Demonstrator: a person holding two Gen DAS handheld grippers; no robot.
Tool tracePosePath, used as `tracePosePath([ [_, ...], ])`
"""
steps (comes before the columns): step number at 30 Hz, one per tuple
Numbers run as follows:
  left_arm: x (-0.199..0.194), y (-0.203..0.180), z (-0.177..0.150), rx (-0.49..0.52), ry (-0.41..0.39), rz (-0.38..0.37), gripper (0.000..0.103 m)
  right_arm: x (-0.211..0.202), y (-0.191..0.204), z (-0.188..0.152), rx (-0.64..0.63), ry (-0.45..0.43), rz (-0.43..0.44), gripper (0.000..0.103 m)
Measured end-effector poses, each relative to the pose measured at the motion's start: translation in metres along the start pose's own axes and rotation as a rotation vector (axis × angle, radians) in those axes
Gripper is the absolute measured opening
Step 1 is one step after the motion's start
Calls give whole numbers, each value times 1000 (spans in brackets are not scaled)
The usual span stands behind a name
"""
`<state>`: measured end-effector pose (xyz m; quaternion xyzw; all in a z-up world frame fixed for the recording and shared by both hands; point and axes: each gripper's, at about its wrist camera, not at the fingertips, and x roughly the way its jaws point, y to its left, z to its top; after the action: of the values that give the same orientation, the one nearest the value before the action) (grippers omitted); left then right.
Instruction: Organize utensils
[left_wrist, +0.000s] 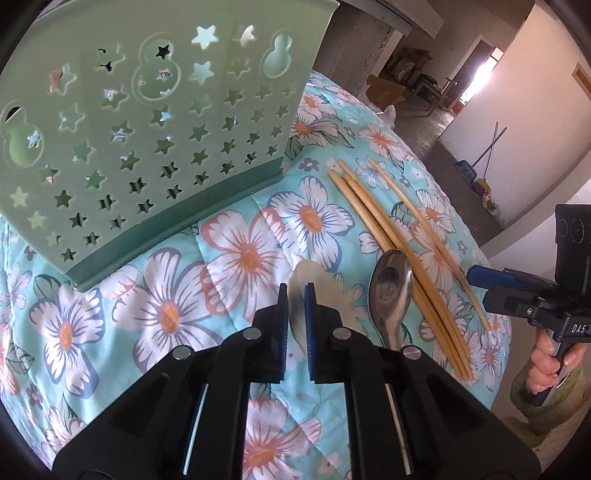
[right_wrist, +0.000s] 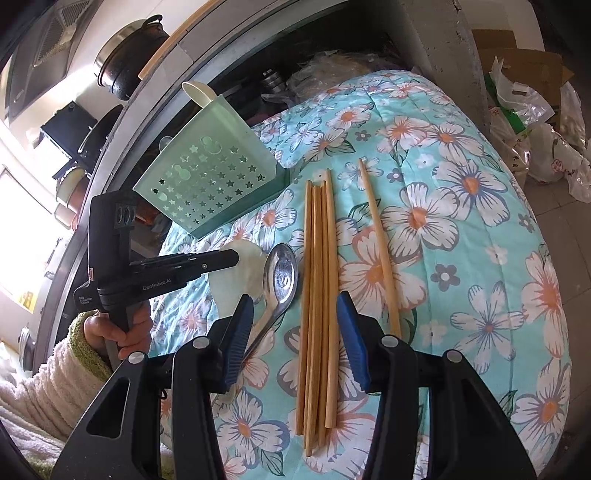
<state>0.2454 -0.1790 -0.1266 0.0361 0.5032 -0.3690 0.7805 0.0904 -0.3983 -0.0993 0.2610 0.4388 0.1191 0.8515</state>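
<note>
Spoons and chopsticks lay side by side on the turquoise quilted cloth with white and orange flowers (left_wrist: 236, 254), because they waited to be sorted into the pale green plastic utensil holder with star-shaped holes (left_wrist: 147, 140), which stood at the far left of them.

My left gripper (left_wrist: 296, 295) pointed steeply down and its jaws were nearly together, closed on the pale, cream-coloured spoon (left_wrist: 314, 280). In the left wrist view the blue pads (left_wrist: 310, 314) pressed on the 2 sides of its thin edge, so I judged that I had it in hold. I took it first, I think, because it lay nearest to the holder and nothing covered it. In the right wrist view this gripper (right_wrist: 232, 256) hid part of the same spoon (right_wrist: 236, 280).

Just beside it lay the shiny steel spoon (left_wrist: 389, 288), bowl upward. Next to that, touching each other, lay a bundle of 4 light bamboo chopsticks (right_wrist: 319, 295), and 1 single bamboo chopstick (right_wrist: 380, 254) lay a little apart on the right.

My right gripper (right_wrist: 295, 306) hung above the bundle with jaws about half open and nothing between the pads. I judged that I kept it ready there so that it could take the chopsticks afterwards. The holder stood upright, untouched.
</note>
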Motion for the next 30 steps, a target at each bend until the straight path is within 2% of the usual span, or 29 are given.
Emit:
tracePosePath([
  [6,-29,11,-9,-62,-54,40,3,8,14,0,-22,19,31,40],
  [13,-65,31,-31,-144,-123,72,2,25,22,10,-62,16,9,32],
  [20,-78,46,-52,-199,-126,77,2,56,27,34,-145,3,-68,23],
  [26,-85,48,-58,-206,-133,72,2,75,24,43,-192,21,-121,22],
  [30,-85,47,-58,-206,-134,70,2,78,25,40,-209,42,-112,22],
])
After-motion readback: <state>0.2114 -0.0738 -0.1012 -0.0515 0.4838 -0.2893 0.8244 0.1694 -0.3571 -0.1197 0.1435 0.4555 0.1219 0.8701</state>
